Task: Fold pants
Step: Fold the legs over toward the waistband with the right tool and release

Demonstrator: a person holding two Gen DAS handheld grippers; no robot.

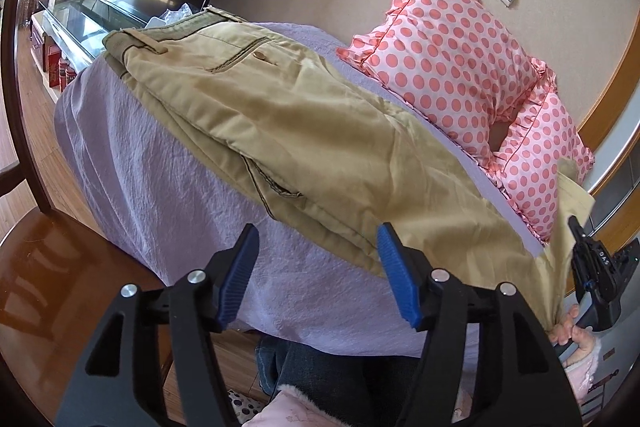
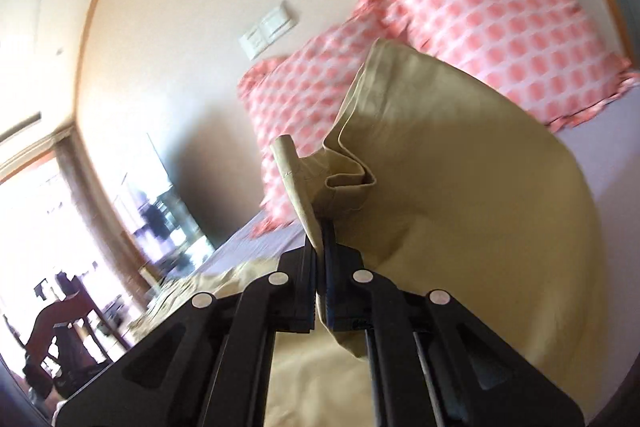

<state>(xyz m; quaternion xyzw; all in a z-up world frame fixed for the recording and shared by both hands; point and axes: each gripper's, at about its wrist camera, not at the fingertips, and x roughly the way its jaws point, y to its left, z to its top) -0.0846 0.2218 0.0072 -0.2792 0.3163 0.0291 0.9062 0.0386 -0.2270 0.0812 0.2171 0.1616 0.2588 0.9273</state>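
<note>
My left gripper (image 1: 316, 267) hangs with jaws wide over the bed's (image 1: 160, 163) near edge; my right gripper (image 2: 320, 227) pinches the khaki pants' (image 1: 280, 115) leg end, lifted off its right edge

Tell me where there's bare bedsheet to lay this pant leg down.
Bare lavender bedsheet lies between the khaki pants and the near bed edge, ahead of the left gripper. The far side is crowded by polka-dot pillows.
</note>
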